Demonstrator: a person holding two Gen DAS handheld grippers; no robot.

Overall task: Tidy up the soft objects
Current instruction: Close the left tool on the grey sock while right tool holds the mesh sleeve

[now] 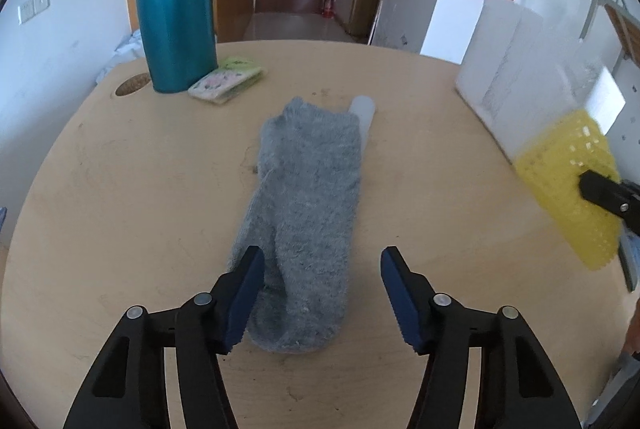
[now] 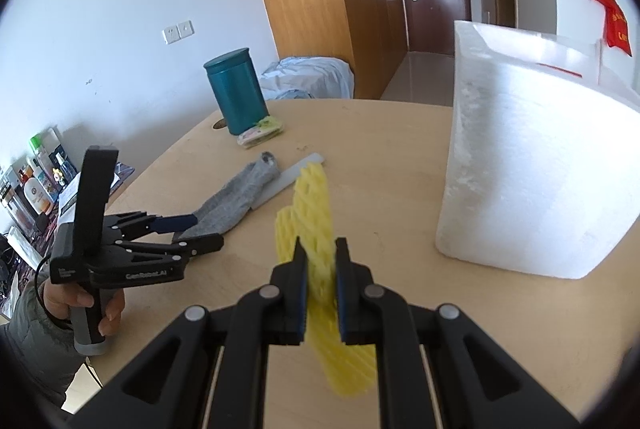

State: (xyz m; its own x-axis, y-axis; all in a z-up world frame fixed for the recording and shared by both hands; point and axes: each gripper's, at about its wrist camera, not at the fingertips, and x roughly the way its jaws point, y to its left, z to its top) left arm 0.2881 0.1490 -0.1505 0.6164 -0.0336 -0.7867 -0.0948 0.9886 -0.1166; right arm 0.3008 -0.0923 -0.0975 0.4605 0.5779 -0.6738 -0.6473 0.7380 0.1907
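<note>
A grey fuzzy sock (image 1: 306, 217) lies flat in the middle of the wooden table (image 1: 120, 189). My left gripper (image 1: 322, 291) is open, its jaws on either side of the sock's near end. The sock also shows in the right wrist view (image 2: 236, 199), with the left gripper (image 2: 200, 229) at its near end. My right gripper (image 2: 321, 261) is shut on a yellow foam net sleeve (image 2: 312, 213) and holds it above the table. The sleeve also shows at the right in the left wrist view (image 1: 568, 185).
A white foam box (image 2: 532, 165) stands at the right of the table. A teal canister (image 1: 176, 25) and a small floral packet (image 1: 226, 79) sit at the far left. A pale flat strip (image 2: 288, 179) lies under the sock's far side.
</note>
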